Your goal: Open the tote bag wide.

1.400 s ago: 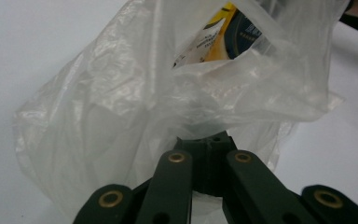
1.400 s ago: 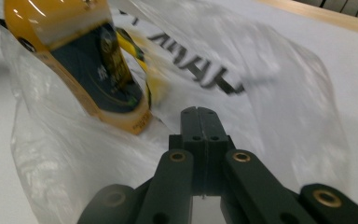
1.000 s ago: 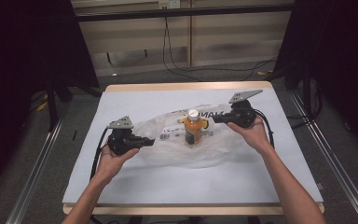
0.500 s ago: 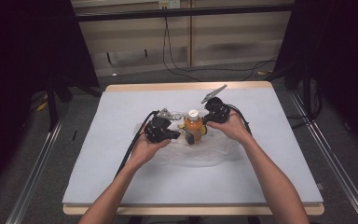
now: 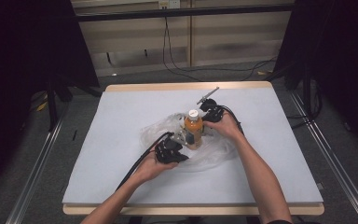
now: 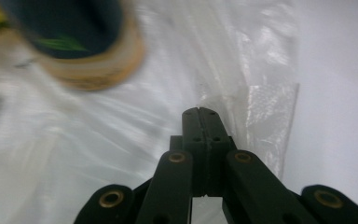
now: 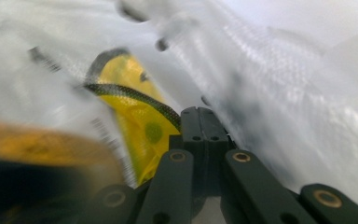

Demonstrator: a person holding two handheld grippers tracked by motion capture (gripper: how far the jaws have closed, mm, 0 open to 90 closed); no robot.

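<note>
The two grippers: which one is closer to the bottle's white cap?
The right gripper, just beside the white cap of the bottle. The left gripper sits lower, by the bottle's bottom, on the plastic bag.

High view looks down across the table [image 5: 121, 107]; both gripper views sit close over the same plastic bag [image 5: 214, 150].

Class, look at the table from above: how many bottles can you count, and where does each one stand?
1. The orange bottle with a white cap stands upright on the clear crumpled plastic bag, near the middle of the white table. Folds of the bag could hide something smaller.
</note>
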